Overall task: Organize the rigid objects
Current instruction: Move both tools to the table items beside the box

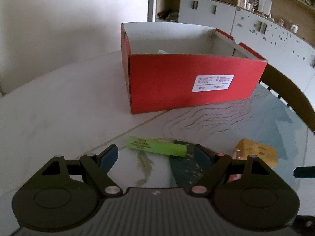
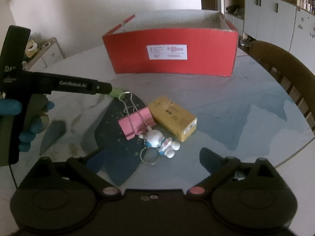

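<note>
An open red cardboard box (image 1: 187, 78) (image 2: 171, 57) stands on the round table, with a white item (image 1: 163, 51) just showing inside. A green tube (image 1: 157, 146) lies right ahead of my left gripper (image 1: 156, 157), which is open and empty. In the right wrist view a pink binder clip (image 2: 136, 123), a yellow box (image 2: 173, 118) (image 1: 256, 153) and a white-and-blue figure keychain (image 2: 161, 142) lie together. My right gripper (image 2: 152, 155) hangs open over them, with the key ring between its fingertips, untouched. The left gripper's finger (image 2: 78, 85) hides most of the green tube (image 2: 116, 92).
A blue-gloved hand (image 2: 11, 106) holds the left gripper. A dark wooden chair (image 2: 285, 74) (image 1: 285, 90) stands at the table's right edge. White cabinets (image 1: 265, 35) line the back right. A small side table (image 2: 47, 53) sits at the far left.
</note>
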### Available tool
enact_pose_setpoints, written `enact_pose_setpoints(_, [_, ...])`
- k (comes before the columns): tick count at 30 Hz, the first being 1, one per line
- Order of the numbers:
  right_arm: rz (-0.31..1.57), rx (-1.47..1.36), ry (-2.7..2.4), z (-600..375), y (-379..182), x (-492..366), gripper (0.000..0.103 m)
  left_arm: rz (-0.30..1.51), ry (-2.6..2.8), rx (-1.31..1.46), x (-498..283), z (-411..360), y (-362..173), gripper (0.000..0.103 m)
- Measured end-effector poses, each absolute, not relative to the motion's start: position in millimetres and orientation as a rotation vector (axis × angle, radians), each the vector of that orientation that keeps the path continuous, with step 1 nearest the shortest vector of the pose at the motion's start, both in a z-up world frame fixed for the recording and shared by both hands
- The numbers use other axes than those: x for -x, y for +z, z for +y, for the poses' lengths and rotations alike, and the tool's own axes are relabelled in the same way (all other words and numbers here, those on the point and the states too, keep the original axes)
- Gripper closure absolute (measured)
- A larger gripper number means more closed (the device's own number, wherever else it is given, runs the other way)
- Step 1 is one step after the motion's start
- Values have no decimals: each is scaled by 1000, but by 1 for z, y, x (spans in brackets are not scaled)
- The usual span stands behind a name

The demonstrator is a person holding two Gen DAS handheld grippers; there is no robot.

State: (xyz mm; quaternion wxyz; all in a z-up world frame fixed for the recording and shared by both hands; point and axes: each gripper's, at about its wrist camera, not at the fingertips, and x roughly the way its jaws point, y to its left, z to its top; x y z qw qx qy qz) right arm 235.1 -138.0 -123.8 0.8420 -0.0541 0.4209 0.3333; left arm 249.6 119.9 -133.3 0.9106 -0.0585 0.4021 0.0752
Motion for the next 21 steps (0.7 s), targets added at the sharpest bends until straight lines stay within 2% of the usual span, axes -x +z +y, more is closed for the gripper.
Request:
enact_pose_setpoints(4, [905,115,709,-134,-132,-240,9,825,135,77,-255,123,-145,19])
enact_pose_setpoints(16, [919,117,679,-125,-149,-257,13,833,119,63,-268,129,-168,19])
enact_pose_setpoints(21, [902,134,666,-118,-150,-261,21,823,107,66,-275,126,-169,19])
